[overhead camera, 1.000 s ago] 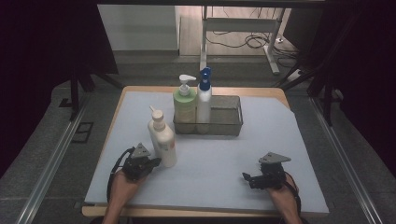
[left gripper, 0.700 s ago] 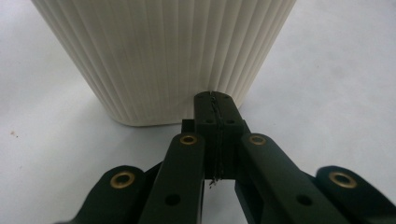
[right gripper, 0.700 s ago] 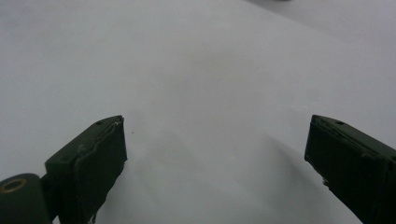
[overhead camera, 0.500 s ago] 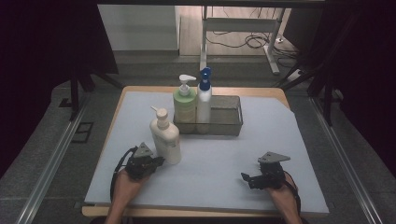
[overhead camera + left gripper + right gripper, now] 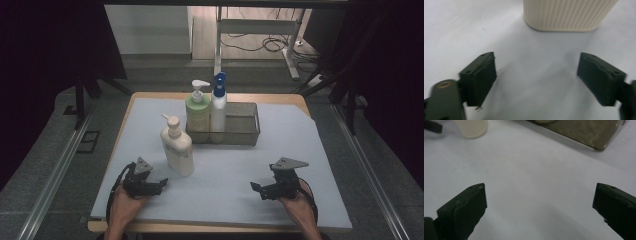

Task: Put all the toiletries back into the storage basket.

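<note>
A cream pump bottle [image 5: 177, 148] stands upright on the pale mat, left of centre. Its ribbed base [image 5: 566, 15] fills the top of the left gripper view, a short way beyond the jaws. My left gripper [image 5: 161, 184] lies low on the mat just in front and left of that bottle, open and empty [image 5: 536, 75]. Behind the bottle a clear bin [image 5: 244, 131] holds a green pump bottle [image 5: 198, 111] and a white bottle with a blue cap [image 5: 218, 106]. My right gripper [image 5: 255, 189] rests near the front right, open with nothing in it [image 5: 539, 205].
The pale mat [image 5: 320, 165] covers a wooden table whose front edge [image 5: 200, 228] runs under both hands. The bin's corner [image 5: 596, 137] and the cream bottle's base [image 5: 471, 127] appear at the top of the right gripper view. Metal rails flank the table.
The left gripper has drawn back from the cream bottle toward the front edge, leaving the bottle standing free. The right gripper has hardly moved.
</note>
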`<state>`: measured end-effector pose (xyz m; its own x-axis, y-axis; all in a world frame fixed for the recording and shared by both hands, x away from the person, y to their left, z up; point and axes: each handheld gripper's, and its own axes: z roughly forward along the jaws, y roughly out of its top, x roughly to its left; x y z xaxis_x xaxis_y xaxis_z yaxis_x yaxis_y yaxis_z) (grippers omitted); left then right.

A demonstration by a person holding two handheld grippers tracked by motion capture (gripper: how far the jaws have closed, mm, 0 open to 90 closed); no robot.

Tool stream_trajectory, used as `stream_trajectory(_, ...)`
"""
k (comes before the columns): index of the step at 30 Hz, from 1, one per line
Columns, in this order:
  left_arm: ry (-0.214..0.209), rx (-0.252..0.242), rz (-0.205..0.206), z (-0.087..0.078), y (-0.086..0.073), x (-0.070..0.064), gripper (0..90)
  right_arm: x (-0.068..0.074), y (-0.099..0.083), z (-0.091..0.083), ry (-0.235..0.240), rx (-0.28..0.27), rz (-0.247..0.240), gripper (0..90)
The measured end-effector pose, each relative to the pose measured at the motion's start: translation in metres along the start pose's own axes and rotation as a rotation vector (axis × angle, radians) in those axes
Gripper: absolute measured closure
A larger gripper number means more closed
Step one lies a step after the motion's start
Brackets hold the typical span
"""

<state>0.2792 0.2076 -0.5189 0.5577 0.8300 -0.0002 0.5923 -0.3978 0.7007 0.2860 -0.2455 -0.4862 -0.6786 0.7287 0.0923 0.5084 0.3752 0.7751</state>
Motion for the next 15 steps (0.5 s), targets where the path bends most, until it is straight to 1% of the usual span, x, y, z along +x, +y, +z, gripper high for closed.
stream_trajectory(2,0.01,0.013,0.006,0.002,-0.002,-0.001,13.3,0.002,0.004,0.001,0.007,-0.007,0.009,0.0)
stream_trajectory(3,0.007,0.019,0.008,0.003,-0.003,-0.001,12.9,0.003,0.007,0.001,0.004,-0.011,0.008,0.0)
stream_trajectory(5,-0.002,0.023,0.001,0.003,-0.003,0.001,13.0,0.005,0.013,0.002,0.015,-0.02,0.013,0.0)
stream_trajectory(6,-0.01,0.022,-0.01,0.003,-0.003,0.002,13.0,0.006,0.016,0.003,0.017,-0.024,0.007,0.0)
stream_trajectory(8,-0.018,0.027,-0.017,0.003,-0.003,0.003,12.8,0.009,0.022,0.005,0.019,-0.032,-0.002,0.0)
stream_trajectory(11,-0.017,0.026,-0.015,0.003,-0.003,0.003,12.8,0.015,0.033,0.009,0.04,-0.043,-0.007,0.0)
stream_trajectory(15,-0.018,0.026,-0.016,0.003,-0.004,0.003,12.8,0.022,0.046,0.015,0.041,-0.052,-0.005,0.0)
